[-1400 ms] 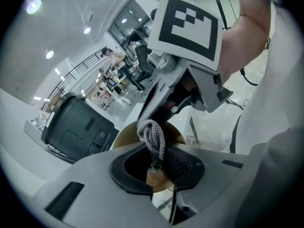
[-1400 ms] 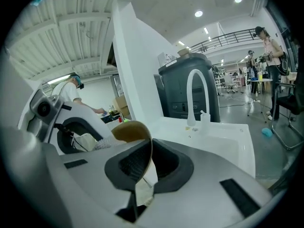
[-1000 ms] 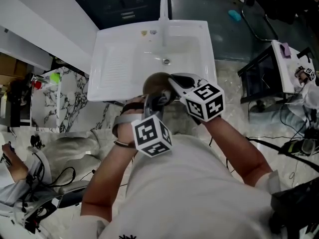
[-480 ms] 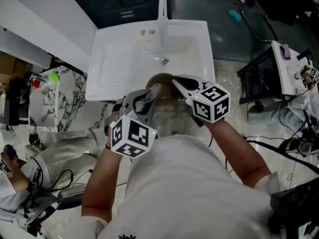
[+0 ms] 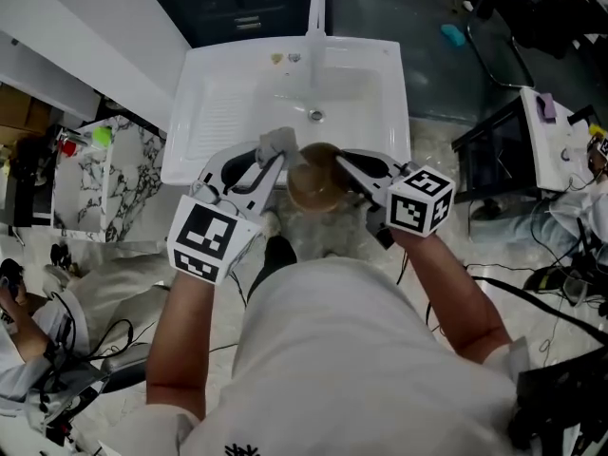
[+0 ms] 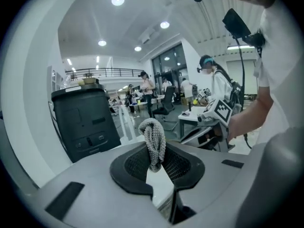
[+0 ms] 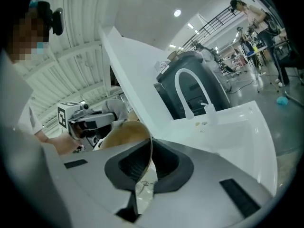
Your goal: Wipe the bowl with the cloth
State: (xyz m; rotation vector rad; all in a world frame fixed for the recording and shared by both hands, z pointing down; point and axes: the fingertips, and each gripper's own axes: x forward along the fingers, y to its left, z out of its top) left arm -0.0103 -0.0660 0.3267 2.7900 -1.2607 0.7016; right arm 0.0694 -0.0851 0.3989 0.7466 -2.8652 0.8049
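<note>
White sink [image 5: 218,112], faucet [image 5: 315,8] at its far edge. Right gripper [image 5: 350,167]: jaws almost together, pinching the thin rim of the brown bowl [image 5: 318,180], which is held tilted over the sink's near edge. Left gripper [image 5: 269,164]: jaws clamped on a bunched grey knit cloth [image 5: 277,142], the wad just beside the bowl's left rim; contact not discernible
</note>
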